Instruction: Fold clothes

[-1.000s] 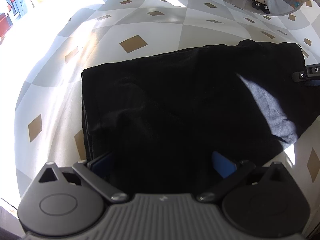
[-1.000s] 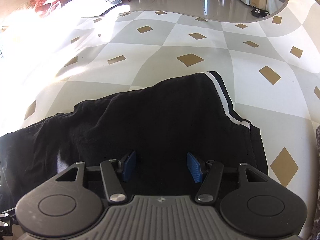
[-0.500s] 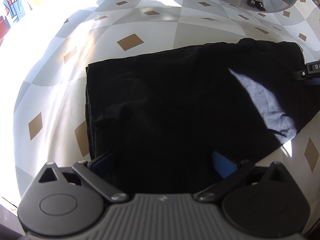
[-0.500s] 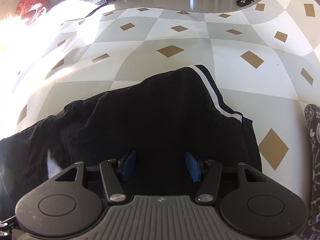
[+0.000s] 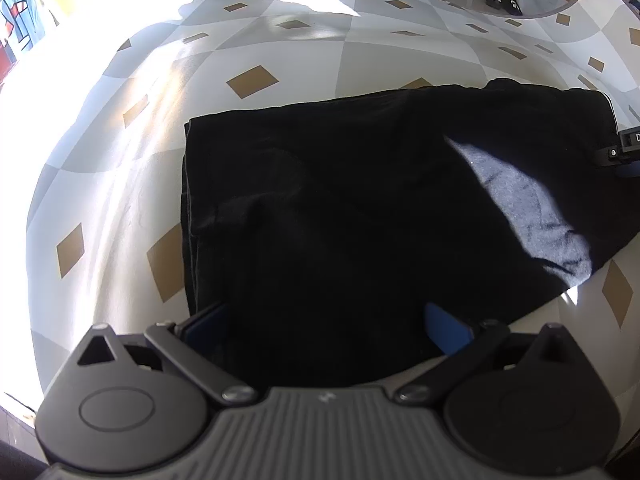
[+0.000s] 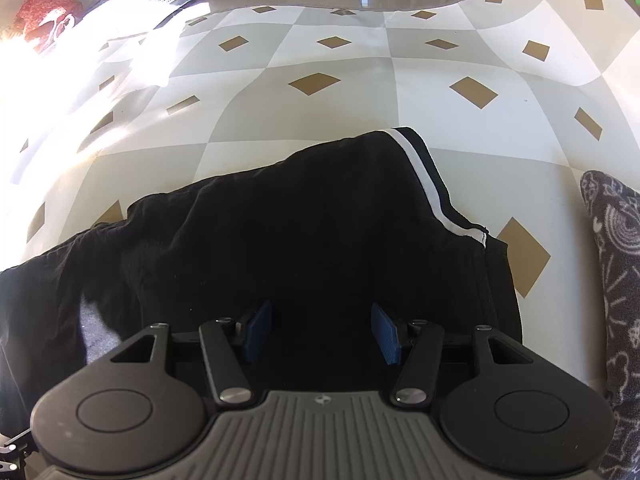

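A black garment [image 5: 360, 208] with a white stripe [image 6: 424, 184] along its right end lies folded flat on the checked tablecloth [image 5: 248, 80]. My left gripper [image 5: 326, 330] hovers over the garment's near left corner. It is open, its blue pads [image 5: 446, 332] wide apart with only flat cloth beneath. My right gripper [image 6: 322, 332] stands over the near right part of the garment [image 6: 300, 240]. Its jaws are about half apart and nothing is pinched between the pads. A bit of the right gripper [image 5: 624, 146] shows at the left wrist view's right edge.
A grey patterned cloth [image 6: 616, 280] lies just right of the garment. Bright sun falls on the table's left side. A red bundle [image 6: 44, 12] sits at the far left. Beyond the table's curved far edge are shiny floor and slippers [image 5: 500, 0].
The right gripper has drifted slightly to the right over the garment, and the patterned cloth has come into its view. Both pairs of jaws kept their width. The garment has not moved.
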Tool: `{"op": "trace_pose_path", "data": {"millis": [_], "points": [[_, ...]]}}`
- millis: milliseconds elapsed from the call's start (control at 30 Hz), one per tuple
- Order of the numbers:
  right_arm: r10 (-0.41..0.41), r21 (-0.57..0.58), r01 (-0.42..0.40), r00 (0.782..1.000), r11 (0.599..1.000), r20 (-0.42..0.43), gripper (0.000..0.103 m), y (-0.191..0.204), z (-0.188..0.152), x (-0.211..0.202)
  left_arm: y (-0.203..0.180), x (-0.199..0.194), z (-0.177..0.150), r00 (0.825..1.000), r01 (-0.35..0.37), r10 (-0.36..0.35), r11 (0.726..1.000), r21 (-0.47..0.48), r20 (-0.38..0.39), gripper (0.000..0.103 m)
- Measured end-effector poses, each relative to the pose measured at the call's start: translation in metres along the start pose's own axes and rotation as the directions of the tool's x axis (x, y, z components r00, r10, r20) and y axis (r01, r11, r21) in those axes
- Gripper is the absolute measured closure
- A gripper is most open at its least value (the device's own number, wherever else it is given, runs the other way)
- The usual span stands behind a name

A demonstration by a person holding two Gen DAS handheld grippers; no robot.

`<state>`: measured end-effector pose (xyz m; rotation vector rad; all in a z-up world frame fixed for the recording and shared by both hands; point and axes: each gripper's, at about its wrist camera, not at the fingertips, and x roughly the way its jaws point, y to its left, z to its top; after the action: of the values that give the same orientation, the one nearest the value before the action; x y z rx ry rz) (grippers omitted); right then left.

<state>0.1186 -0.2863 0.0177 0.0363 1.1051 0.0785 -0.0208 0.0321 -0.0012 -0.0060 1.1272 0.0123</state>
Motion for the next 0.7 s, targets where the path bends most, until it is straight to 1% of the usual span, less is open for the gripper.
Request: {"op": "trace_pose_path", "data": {"millis": [467,600,700], "points": [[0.004,-0.009,-0.004,1.000,1.000,-0.007,0.049,-0.007,-0.022,-0.012,-0.002,0.000,-0.001,1.000,-0.003,0.003,1.000,-0.007,-0.010,0.000],[-0.007,-0.042,0.006,1.000,0.999,-0.028,0.048,-0.004,-0.030,-0.014,-0.002,-0.001,0.000,1.000,-0.012,0.012,1.000,-0.025,-0.004,0.000],[-0.009,-0.078,0.006,0.999,0.997,-0.033,0.048,-0.003,-0.033,-0.016,0.000,-0.005,0.002,1.000,-0.010,0.011,0.999,-0.048,0.023,0.000]]}}
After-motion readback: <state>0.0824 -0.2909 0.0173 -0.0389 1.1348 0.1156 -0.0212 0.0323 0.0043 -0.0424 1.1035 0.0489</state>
